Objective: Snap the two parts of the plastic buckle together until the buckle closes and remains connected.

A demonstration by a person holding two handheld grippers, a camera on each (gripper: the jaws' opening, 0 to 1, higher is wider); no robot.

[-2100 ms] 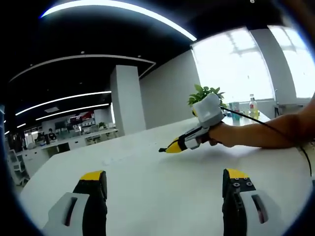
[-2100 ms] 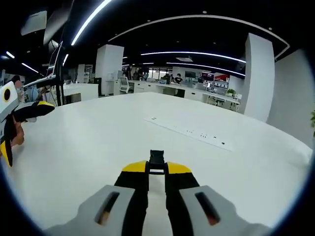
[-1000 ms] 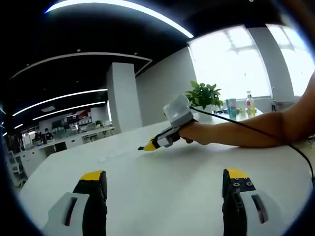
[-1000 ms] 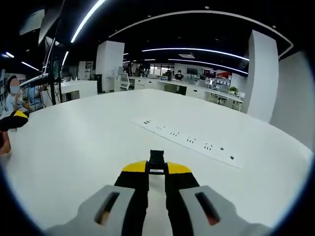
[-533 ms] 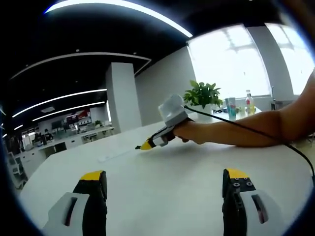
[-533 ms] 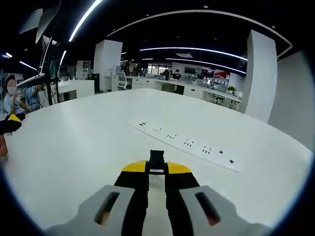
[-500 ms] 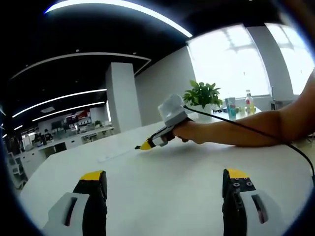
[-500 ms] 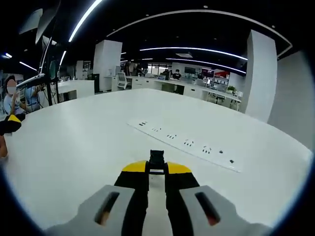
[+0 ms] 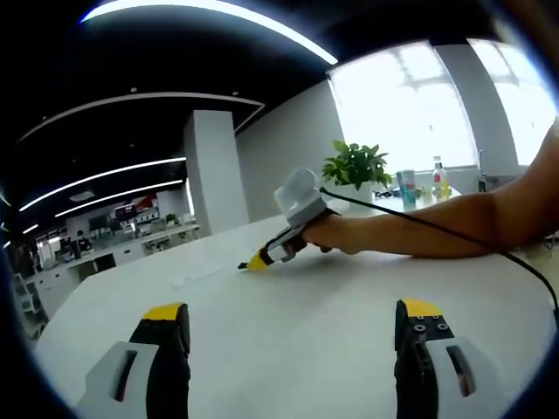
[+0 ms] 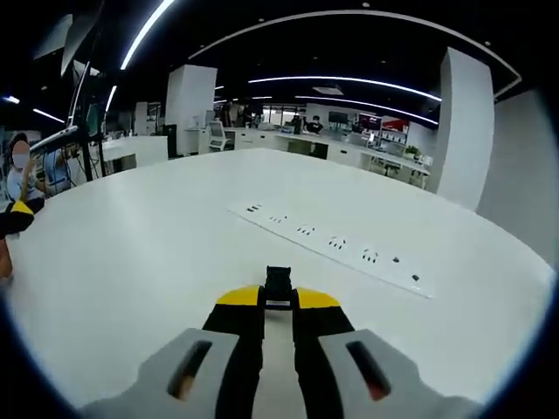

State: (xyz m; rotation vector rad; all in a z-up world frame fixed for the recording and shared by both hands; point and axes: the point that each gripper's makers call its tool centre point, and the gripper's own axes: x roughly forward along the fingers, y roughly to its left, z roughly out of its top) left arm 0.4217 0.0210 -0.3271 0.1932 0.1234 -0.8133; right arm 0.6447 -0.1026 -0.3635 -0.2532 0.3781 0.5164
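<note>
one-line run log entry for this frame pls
left gripper: open, holding nothing | right gripper: shut on black buckle part, above white table | buckle: not joined

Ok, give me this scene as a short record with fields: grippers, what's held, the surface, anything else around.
left gripper: open, jaws wide apart, nothing between them
right gripper: shut on a small black buckle part
surface: white table with a power strip set into it
background: potted plant, bottles by the window
</note>
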